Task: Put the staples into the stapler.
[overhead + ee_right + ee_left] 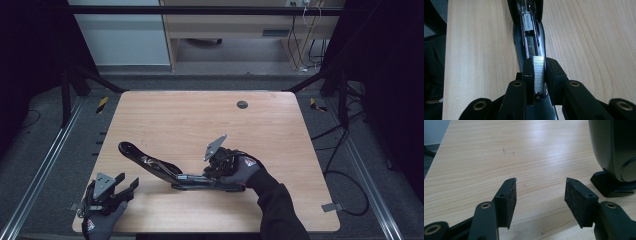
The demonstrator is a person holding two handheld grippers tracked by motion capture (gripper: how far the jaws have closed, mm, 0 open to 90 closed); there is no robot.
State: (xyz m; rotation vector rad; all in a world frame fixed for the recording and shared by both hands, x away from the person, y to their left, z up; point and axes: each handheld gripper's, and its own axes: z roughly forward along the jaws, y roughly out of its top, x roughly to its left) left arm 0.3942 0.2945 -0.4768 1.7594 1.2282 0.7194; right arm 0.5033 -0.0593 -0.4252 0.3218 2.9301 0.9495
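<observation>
A black stapler [150, 164] lies swung open on the wooden table [200, 120], its lid arm reaching up and left and its base flat. In the right gripper view, my right gripper [539, 68] is shut on a silver strip of staples [539, 72], held upright directly over the open magazine channel [530, 47] of the stapler. In the high view, the right gripper [199, 177] sits over the base, held by a gloved hand. My left gripper [122, 183] rests near the front left corner, open and empty [540, 190], with the stapler's black lid end [616, 150] close on its right.
A round grommet hole [242, 104] sits near the table's far edge. Dark metal frame rails and cables run along both sides of the table on the floor. Bare wood lies ahead of the left gripper's jaws.
</observation>
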